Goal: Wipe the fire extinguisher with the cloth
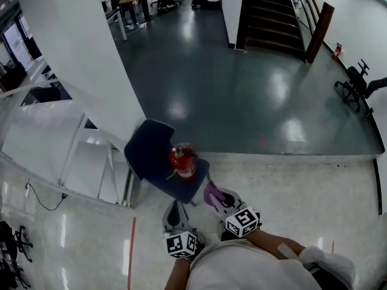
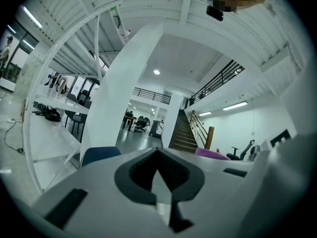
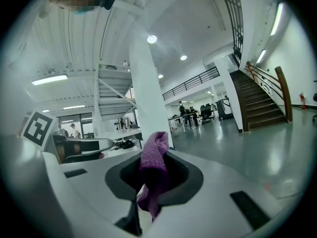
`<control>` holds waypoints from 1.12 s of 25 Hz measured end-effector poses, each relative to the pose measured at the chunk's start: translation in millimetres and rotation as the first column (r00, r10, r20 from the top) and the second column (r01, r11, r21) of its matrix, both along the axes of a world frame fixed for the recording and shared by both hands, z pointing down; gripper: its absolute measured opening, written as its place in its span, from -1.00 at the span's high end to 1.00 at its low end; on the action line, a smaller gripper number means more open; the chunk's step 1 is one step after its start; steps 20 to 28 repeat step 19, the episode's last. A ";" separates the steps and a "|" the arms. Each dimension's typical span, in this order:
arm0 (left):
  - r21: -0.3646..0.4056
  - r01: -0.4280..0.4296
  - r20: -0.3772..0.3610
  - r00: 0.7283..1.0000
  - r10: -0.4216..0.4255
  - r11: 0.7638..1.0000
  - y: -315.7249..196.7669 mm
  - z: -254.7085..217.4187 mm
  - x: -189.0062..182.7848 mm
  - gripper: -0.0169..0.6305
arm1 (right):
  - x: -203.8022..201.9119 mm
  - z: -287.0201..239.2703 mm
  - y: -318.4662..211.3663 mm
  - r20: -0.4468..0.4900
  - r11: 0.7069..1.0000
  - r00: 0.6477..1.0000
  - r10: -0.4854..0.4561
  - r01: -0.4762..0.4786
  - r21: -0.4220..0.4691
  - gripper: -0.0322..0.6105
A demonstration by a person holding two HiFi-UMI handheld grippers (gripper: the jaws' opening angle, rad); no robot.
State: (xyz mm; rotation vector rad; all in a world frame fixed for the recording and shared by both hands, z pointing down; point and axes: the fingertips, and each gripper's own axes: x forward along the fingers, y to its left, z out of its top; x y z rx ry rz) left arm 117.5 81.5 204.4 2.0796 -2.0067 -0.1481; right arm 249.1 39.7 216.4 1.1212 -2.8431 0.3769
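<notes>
- Head view: the fire extinguisher (image 1: pixel 182 160) stands upright on the seat of a dark blue chair (image 1: pixel 151 147), just below the frame's centre.
- Your right gripper (image 1: pixel 213 197) is at the extinguisher's 5 o'clock, over the seat's near corner. Its fingers are clamped on the purple cloth (image 3: pixel 152 157), whose top fold sticks up past the tips. The cloth is near the extinguisher but apart from it.
- Your left gripper (image 1: pixel 174 212) is at the extinguisher's 6 o'clock, just beside the right one and at the chair's near edge. The left gripper view shows its fingers pressed together and empty.
- A broad white pillar (image 1: pixel 78 47) rises at the chair's 11 o'clock, and a white metal frame (image 1: pixel 112 162) stands just beside the chair at 9 o'clock, crowding that side.
- A red floor line (image 1: pixel 131 252) runs at your left gripper's 8 o'clock, and a black cable (image 1: pixel 45 201) lies farther out at 9 o'clock.
- Well beyond the chair, a dark staircase (image 1: pixel 272 11) is at 1 o'clock and a black office chair (image 1: pixel 357 86) at 2 o'clock.
</notes>
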 end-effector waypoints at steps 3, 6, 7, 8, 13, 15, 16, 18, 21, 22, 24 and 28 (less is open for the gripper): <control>-0.006 -0.008 0.001 1.000 0.008 1.000 -0.2 2.4 4.4 0.93 | 1.1 -3.0 0.5 0.011 1.000 1.000 -0.001 0.001 0.007 0.72; -0.005 -0.012 0.006 1.000 0.012 1.000 -1.3 2.1 6.5 0.93 | 1.0 -4.7 0.9 0.018 1.000 1.000 -0.003 0.002 0.009 0.72; -0.005 -0.013 0.007 1.000 0.013 1.000 -1.5 2.1 7.0 0.93 | 1.3 -4.7 1.2 0.018 1.000 1.000 -0.003 0.003 0.009 0.72; -0.004 -0.013 0.009 1.000 0.013 1.000 -1.8 2.0 7.8 0.93 | 2.0 -4.7 1.4 0.018 1.000 1.000 -0.004 0.003 0.010 0.72; 0.001 -0.018 0.020 1.000 0.018 1.000 -3.8 -1.3 9.7 0.93 | 3.2 -6.2 -0.1 0.013 1.000 1.000 -0.004 0.003 0.016 0.72; 0.001 -0.019 0.030 0.999 0.019 1.000 -4.6 -1.0 9.2 0.93 | 2.2 -5.6 -1.1 0.010 1.000 1.000 -0.003 0.003 0.015 0.72; 0.001 -0.020 0.038 0.999 0.020 1.000 -5.2 -0.9 8.9 0.93 | 1.5 -4.9 -1.5 0.008 1.000 1.000 -0.004 0.004 0.015 0.72; 0.001 -0.022 0.055 0.998 0.022 1.000 -6.7 -0.9 8.1 0.93 | -0.3 -4.1 -2.4 0.003 1.000 1.000 -0.007 0.007 0.015 0.72; 0.001 -0.022 0.063 0.998 0.022 1.000 -7.4 -1.0 7.7 0.93 | -1.2 -3.8 -2.7 0.001 1.000 1.000 -0.010 0.010 0.016 0.72; 0.001 -0.022 0.063 0.998 0.022 1.000 -7.4 -1.0 7.7 0.93 | -1.2 -3.8 -2.7 0.001 1.000 1.000 -0.010 0.010 0.016 0.72; 0.001 -0.022 0.063 0.998 0.022 1.000 -7.4 -1.0 7.7 0.93 | -1.2 -3.8 -2.7 0.001 1.000 1.000 -0.010 0.010 0.016 0.72; 0.001 -0.022 0.063 0.998 0.022 1.000 -7.4 -1.0 7.7 0.93 | -1.2 -3.8 -2.7 0.001 1.000 1.000 -0.010 0.010 0.016 0.72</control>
